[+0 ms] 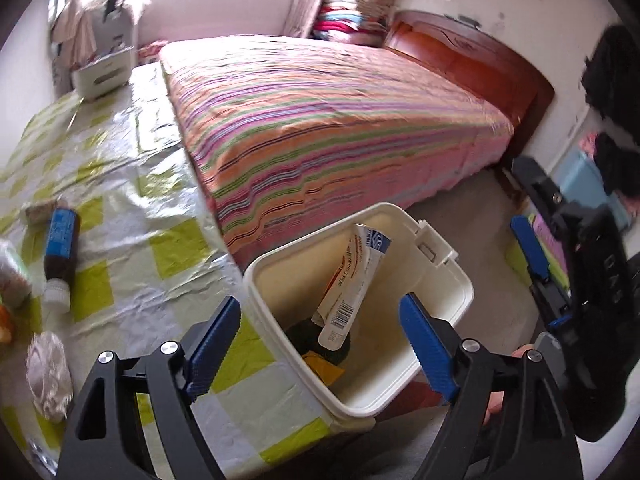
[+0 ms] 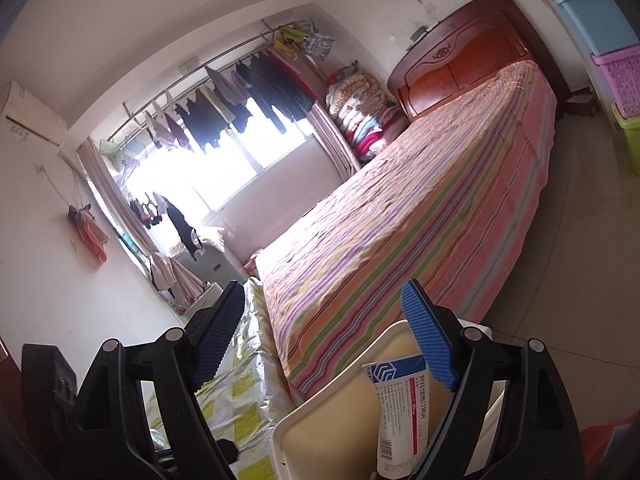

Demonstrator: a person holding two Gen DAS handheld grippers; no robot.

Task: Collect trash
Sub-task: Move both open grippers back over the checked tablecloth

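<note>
A white plastic bin (image 1: 260, 272) stands at the corner of the table, below my left gripper (image 1: 320, 308), whose blue pads stand wide apart with nothing pressed between them. Inside the bin a white and red tube (image 1: 352, 280) leans against the wall, over a dark lump and a yellow scrap. On the table lie a brown bottle with a blue label (image 1: 60, 248) and a crumpled white wad (image 1: 50, 372). My right gripper (image 2: 323, 292) is open just above the bin (image 2: 320, 396) and tube (image 2: 404, 408). It also appears in the left wrist view as the right gripper (image 1: 526, 216), right of the bin.
The table carries a crinkled white and lime check cloth (image 1: 120, 200). A bed with a striped cover (image 1: 320, 120) runs along it. More packets sit at the table's left edge (image 1: 12, 276). Coloured crates (image 2: 616, 60) stack by the right wall.
</note>
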